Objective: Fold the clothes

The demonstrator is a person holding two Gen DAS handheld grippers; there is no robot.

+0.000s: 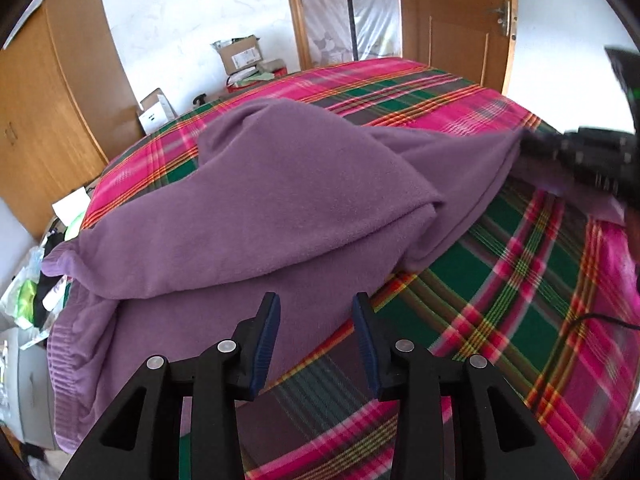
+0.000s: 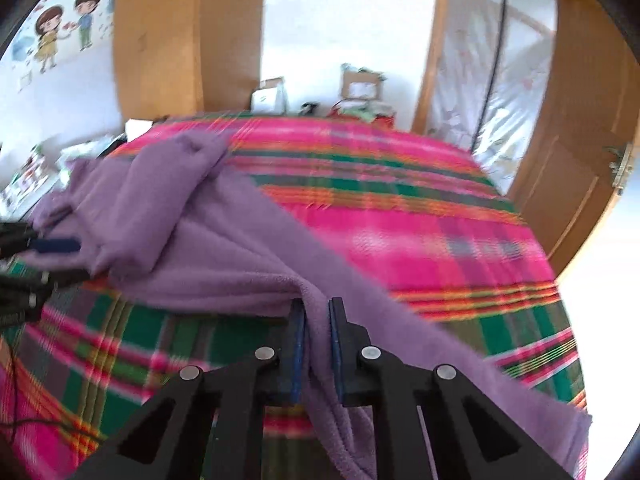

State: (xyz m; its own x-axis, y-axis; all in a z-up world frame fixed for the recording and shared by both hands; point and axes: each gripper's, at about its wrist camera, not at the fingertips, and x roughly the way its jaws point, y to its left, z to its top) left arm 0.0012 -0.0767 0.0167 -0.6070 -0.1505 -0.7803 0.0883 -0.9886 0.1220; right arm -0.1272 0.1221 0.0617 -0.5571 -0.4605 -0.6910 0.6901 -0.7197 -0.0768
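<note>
bed: I see a plaid cover (image 1: 500, 280), pink and green
door (image 1: 460, 20): wooden, beyond the bed
boxes (image 1: 240, 54): cardboard, by the white wall
wall stickers (image 2: 64, 28): two cartoon children

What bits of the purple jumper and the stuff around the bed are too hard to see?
- Purple fleece garment: left wrist view, folded over itself, underside hidden.
- Its end beyond the right gripper: right wrist view, cut off by the bottom edge.
- Cardboard box label: too small.
- Left gripper in the right wrist view: blurred, at the left edge.
</note>
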